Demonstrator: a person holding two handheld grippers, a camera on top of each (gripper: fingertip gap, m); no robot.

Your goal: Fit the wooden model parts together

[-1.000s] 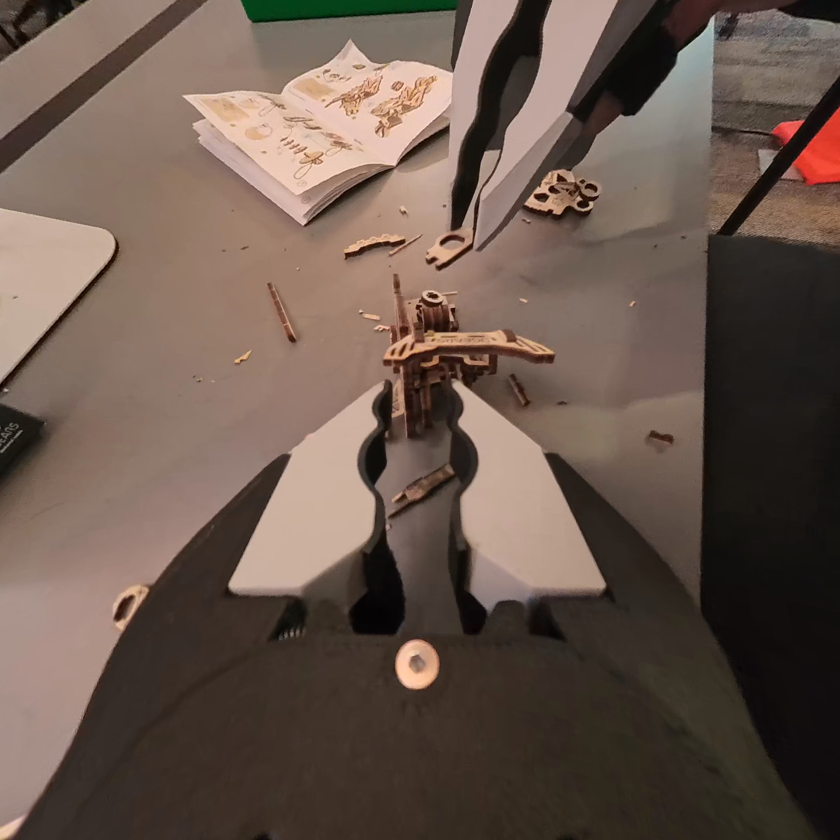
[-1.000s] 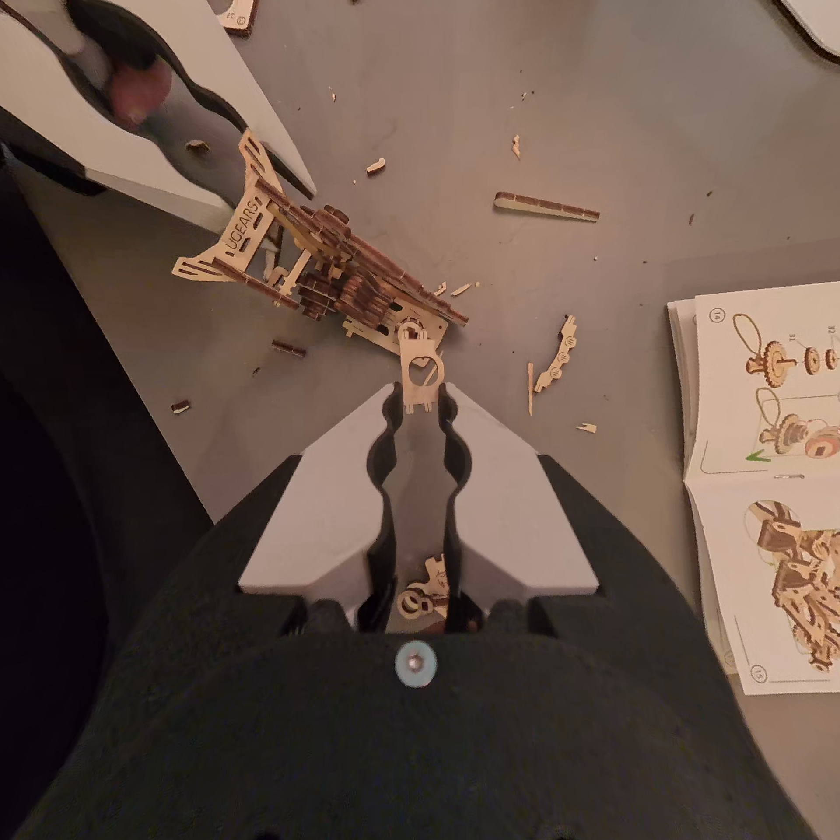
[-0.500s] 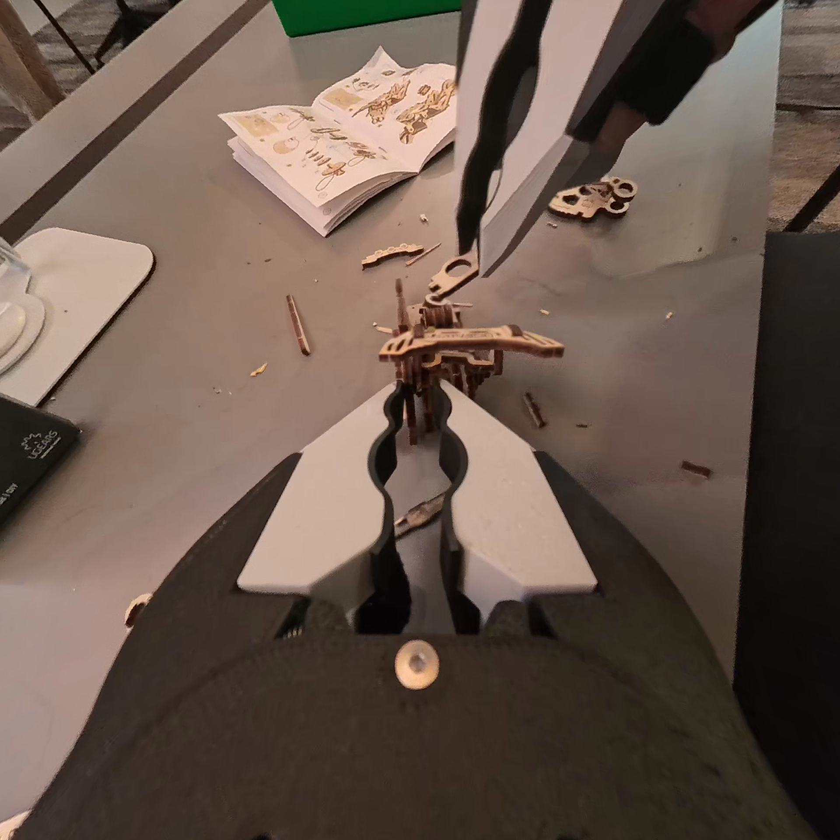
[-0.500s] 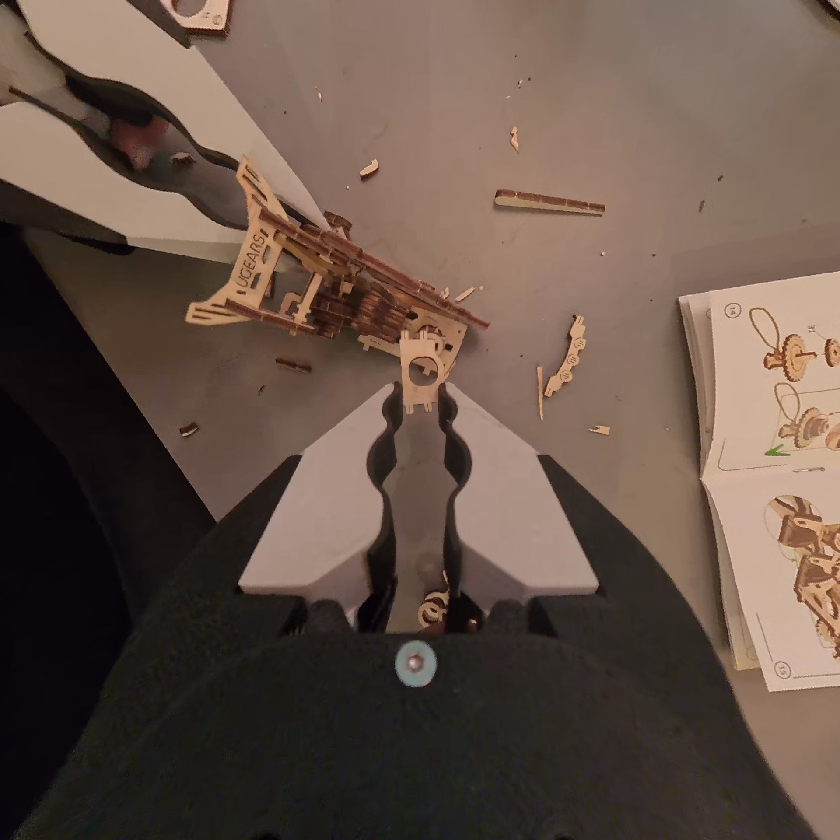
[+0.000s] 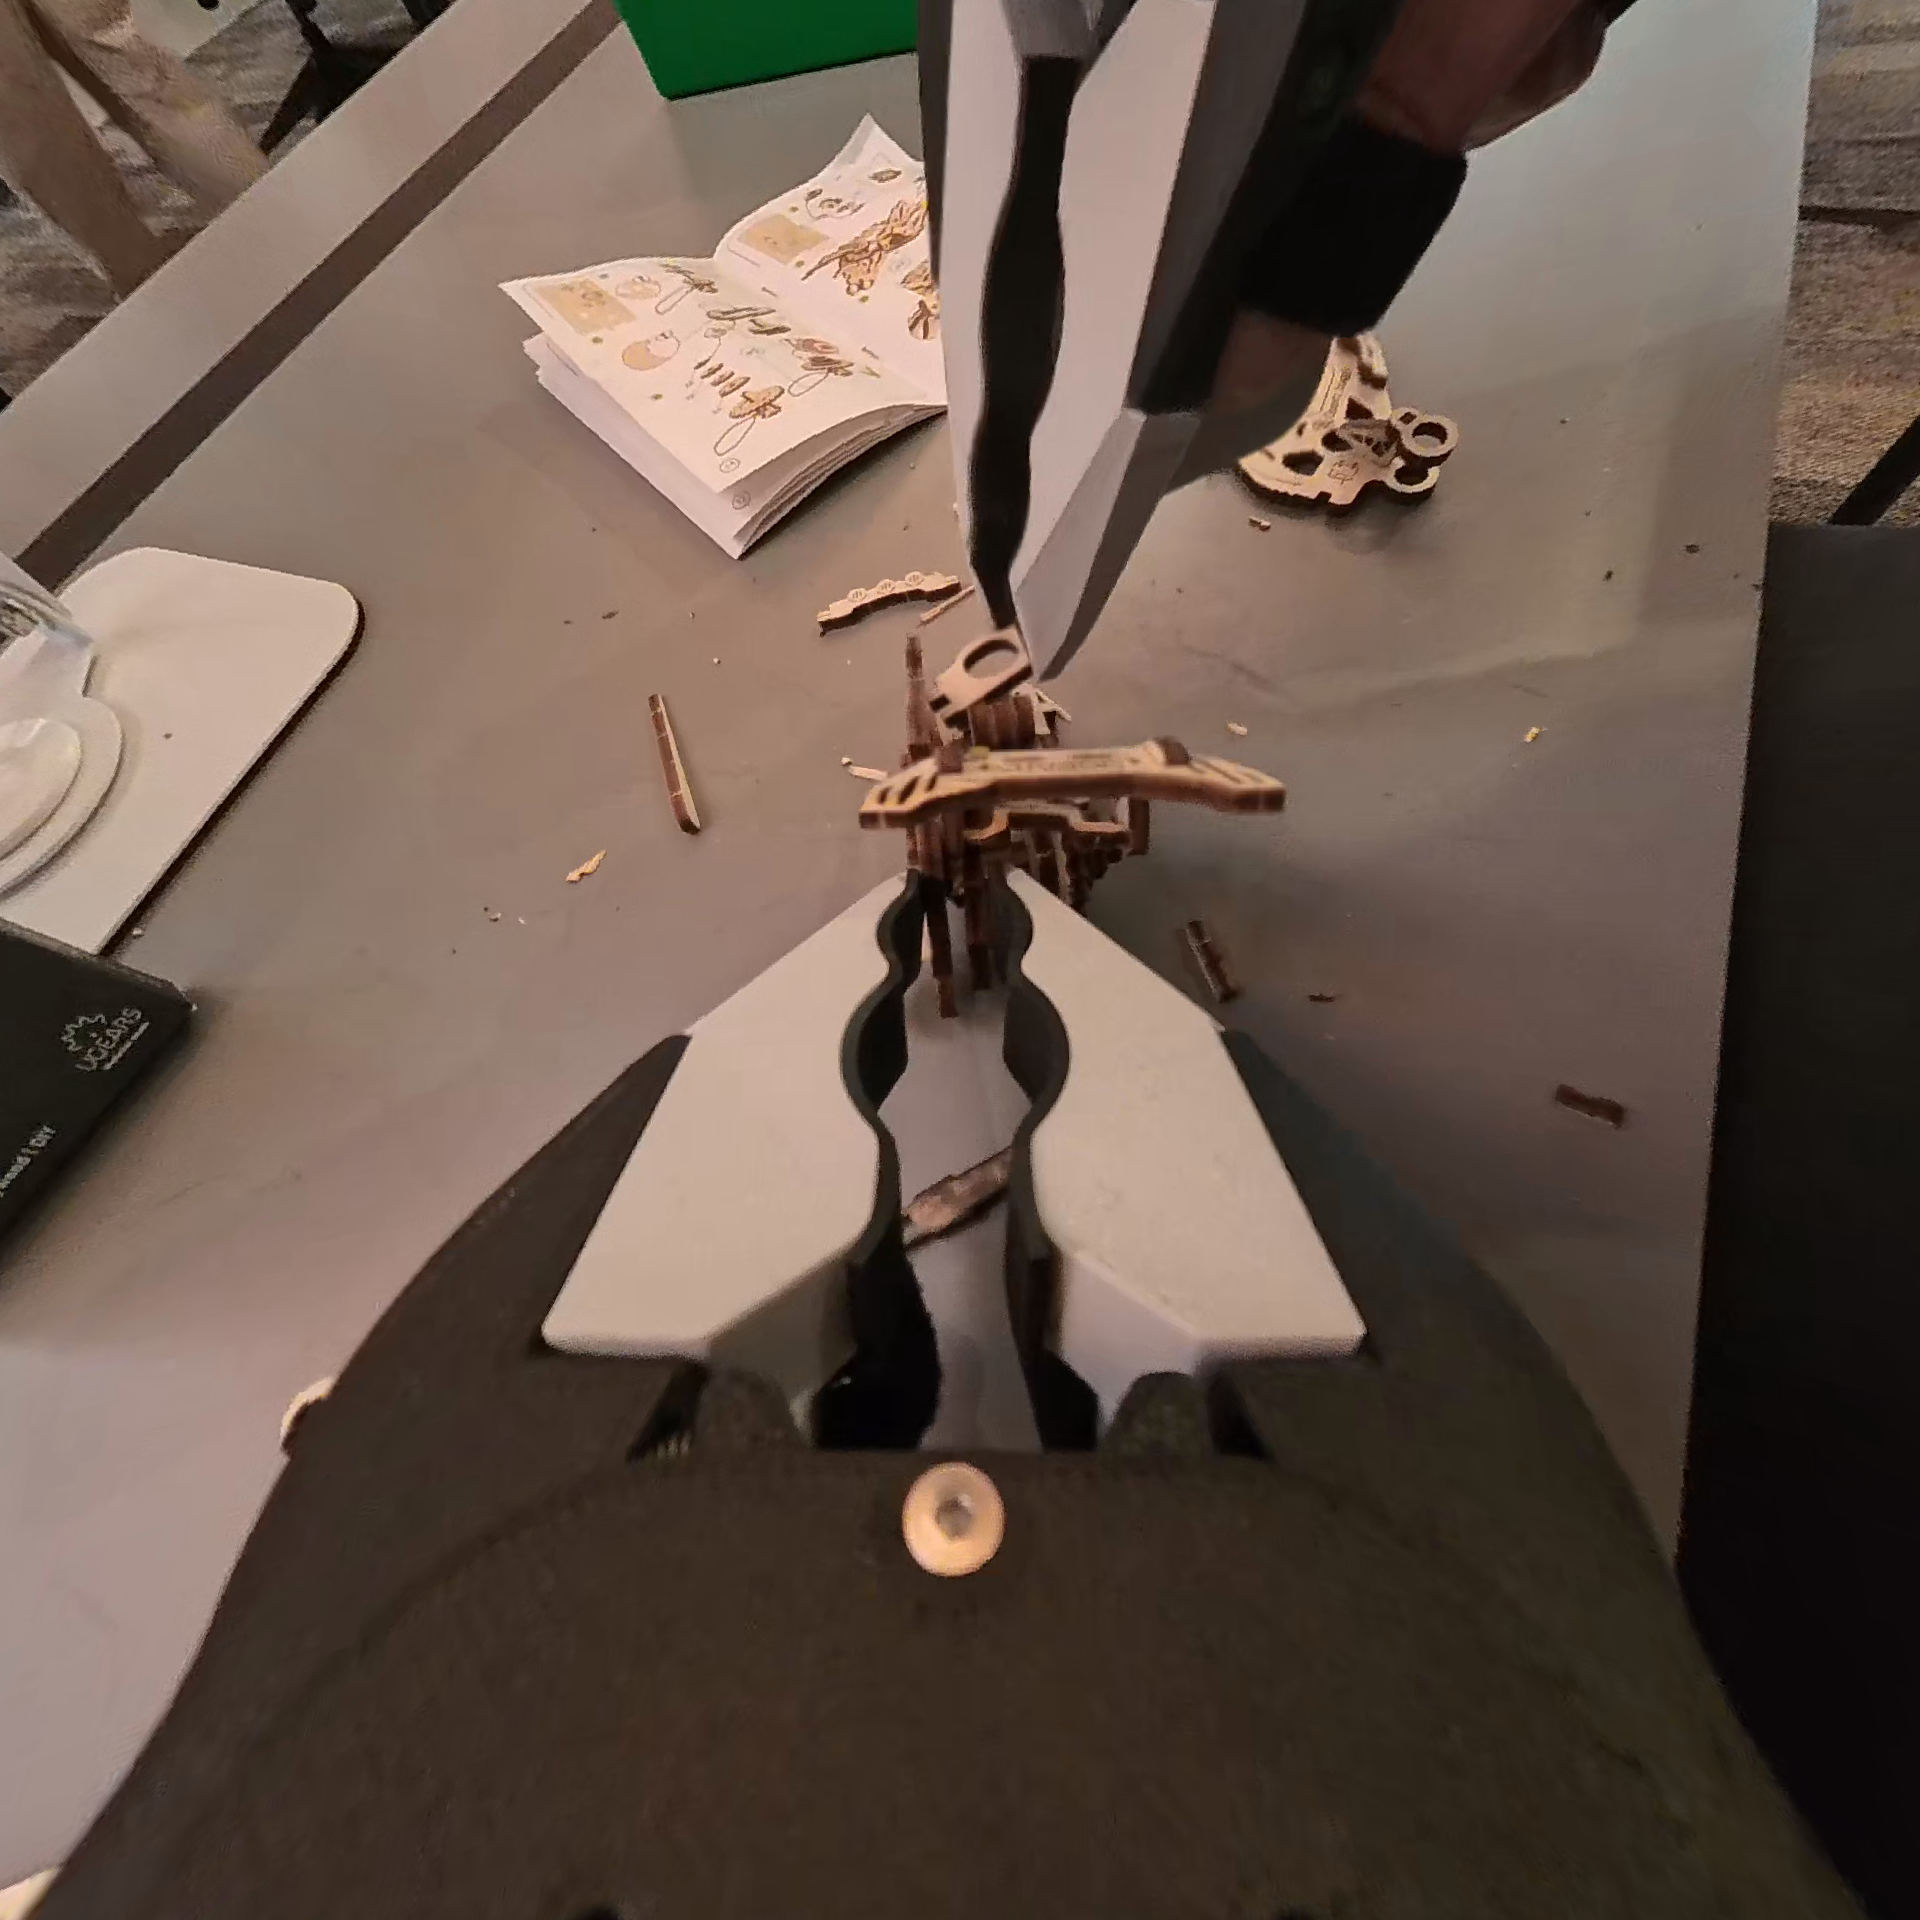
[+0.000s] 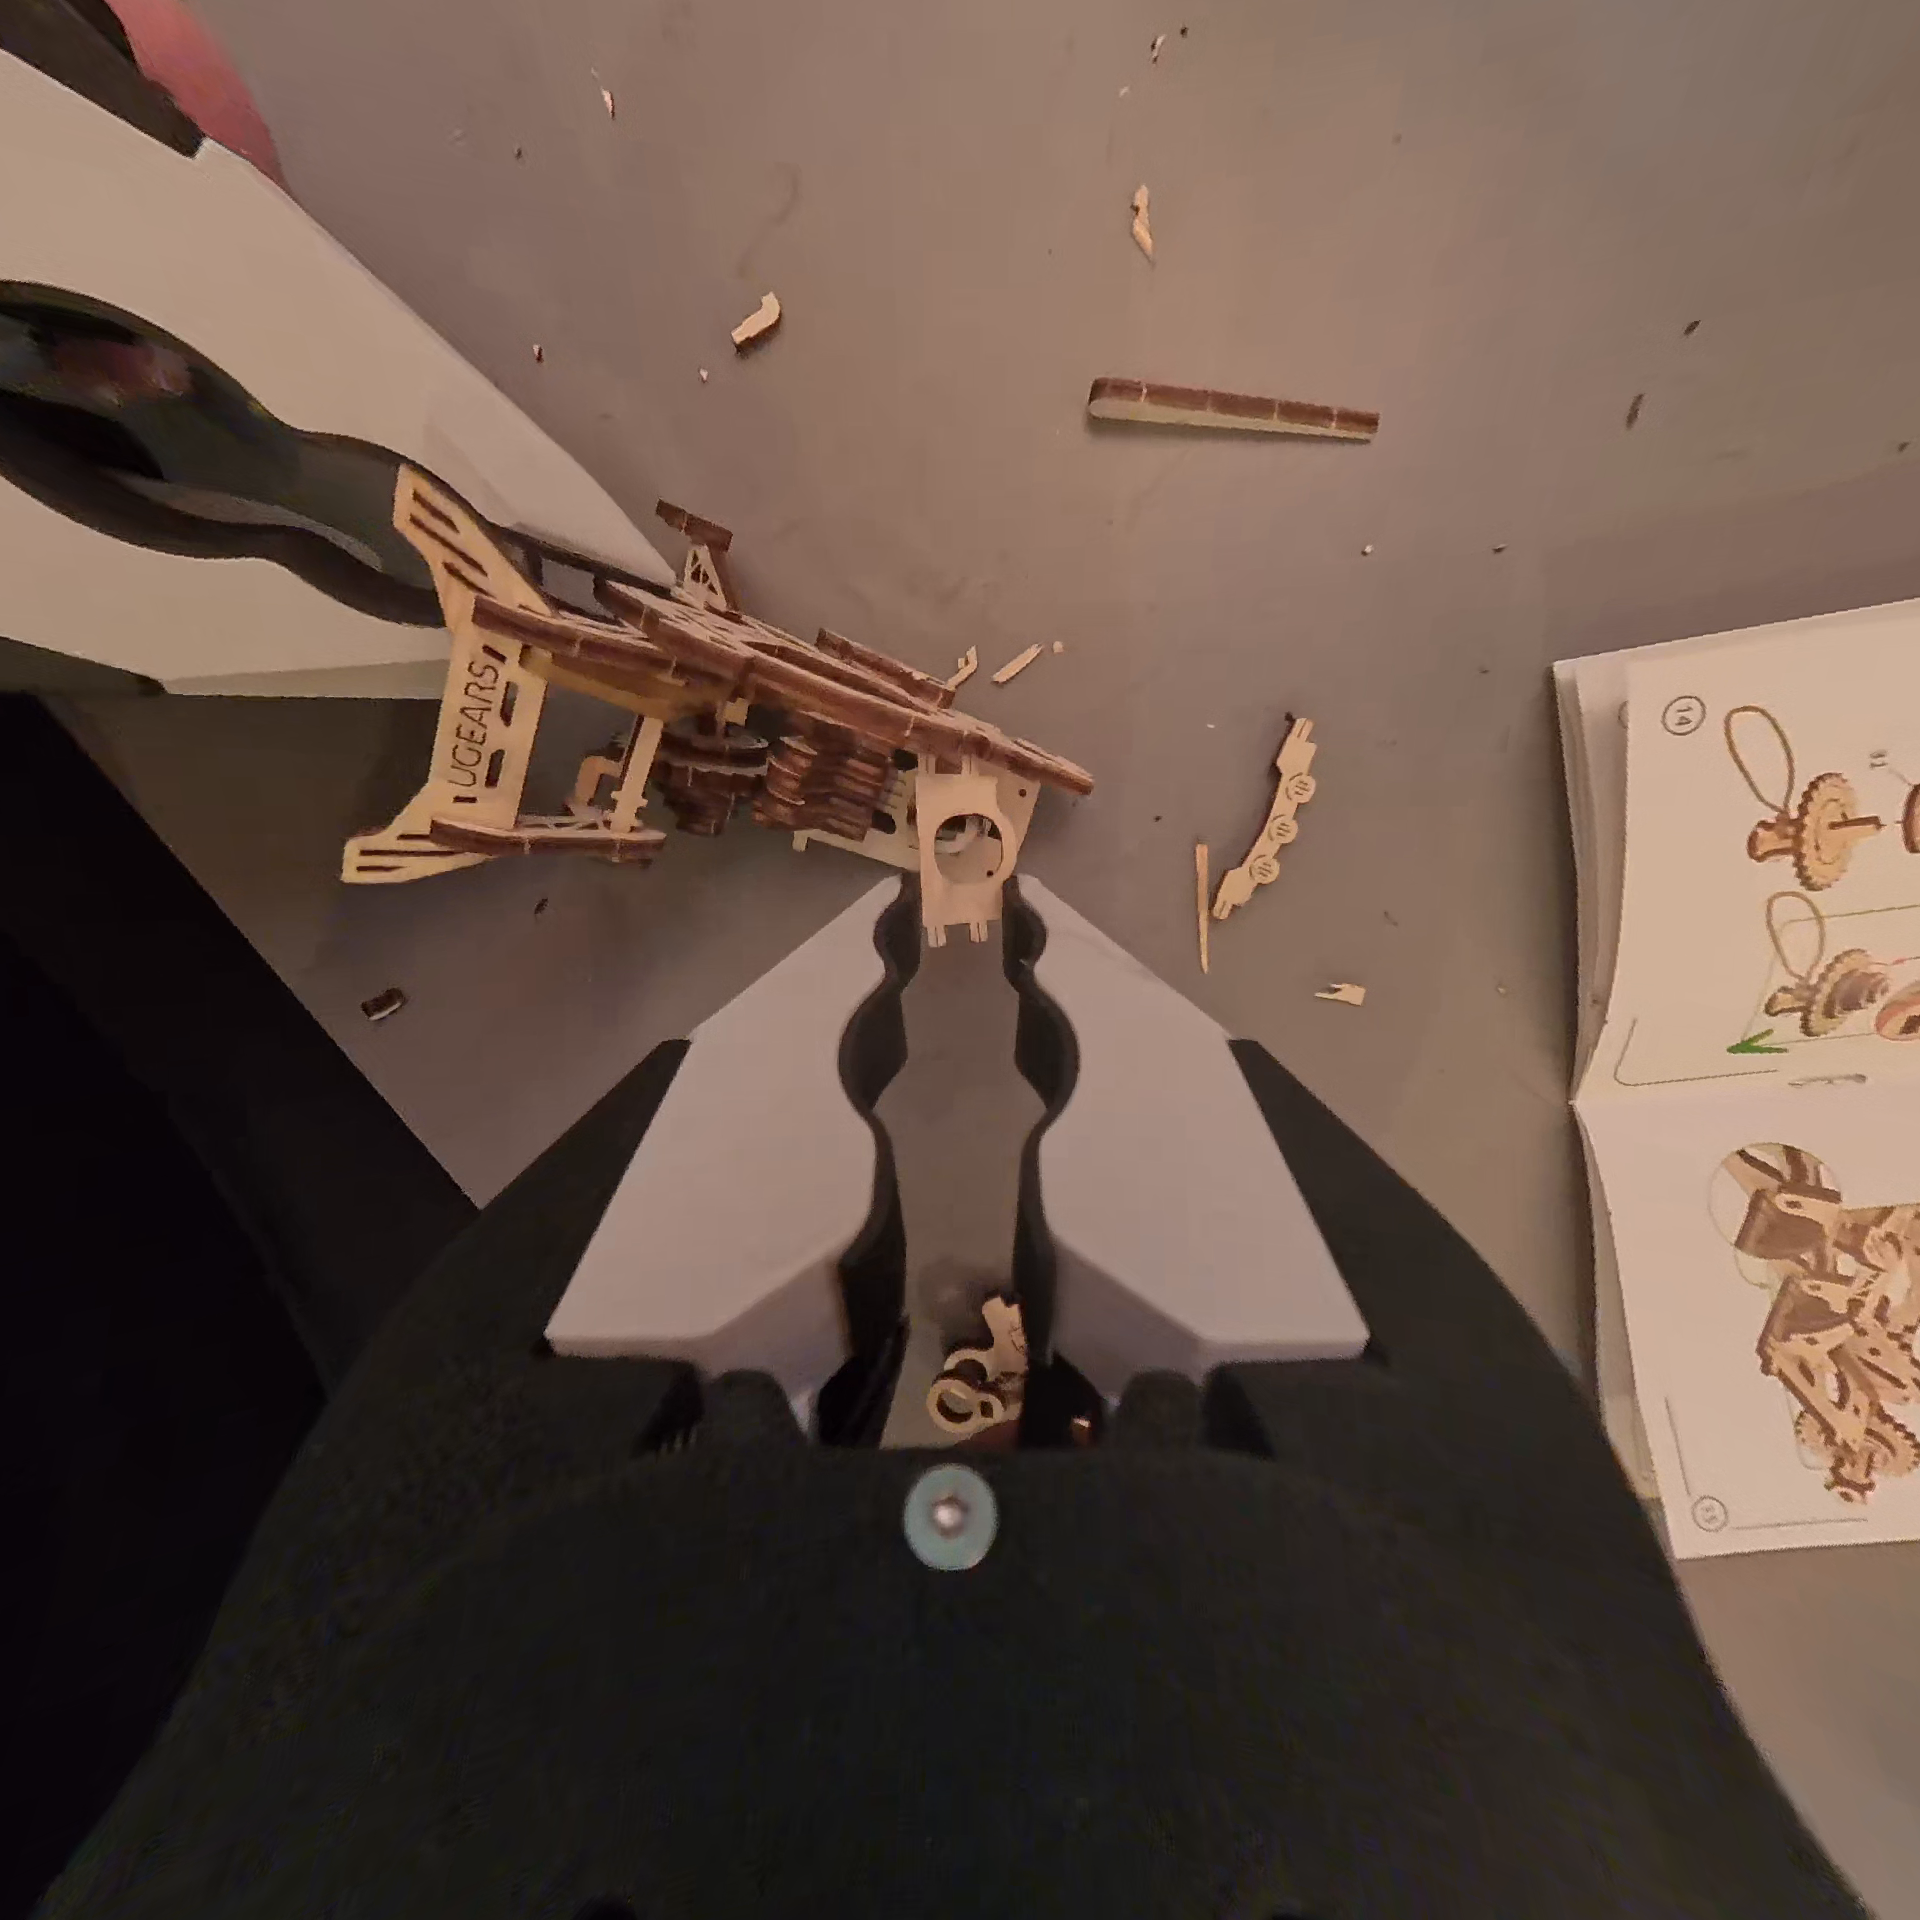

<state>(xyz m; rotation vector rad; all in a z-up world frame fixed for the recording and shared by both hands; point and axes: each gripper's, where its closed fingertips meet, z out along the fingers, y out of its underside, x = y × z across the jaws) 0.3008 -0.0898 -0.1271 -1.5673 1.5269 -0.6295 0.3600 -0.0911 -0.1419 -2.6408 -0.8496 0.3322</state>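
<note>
A partly built wooden model (image 5: 1039, 800) rests on the grey table (image 5: 416, 987). My left gripper (image 5: 966, 894) is shut on its near end, on the upright plates. In the right wrist view the model (image 6: 727, 717) lies slanted, and the left gripper (image 6: 520, 592) grips its tail end from the upper left. My right gripper (image 6: 961, 894) is shut on a small flat wooden part with a round hole (image 6: 961, 842) and holds it against the model's other end. In the left wrist view the right gripper (image 5: 1023, 639) comes down from above with that part (image 5: 987, 665) touching the model's far end.
An open instruction booklet (image 5: 748, 343) lies at the back, also at the right in the right wrist view (image 6: 1766, 1039). Loose pieces lie around: a stick (image 5: 673, 764), a curved strip (image 5: 883, 601), a ringed flat piece (image 5: 1351, 447). A white mat (image 5: 197, 675) and a black box (image 5: 73, 1091) are at the left. A dark chair (image 5: 1839, 935) stands by the table's right edge. The gap from one gripper's tips to the other's is roughly 7 cm.
My right gripper has moved down and in with the small part, from just beyond the model to touching its end. My left gripper has closed in on the model's tail.
</note>
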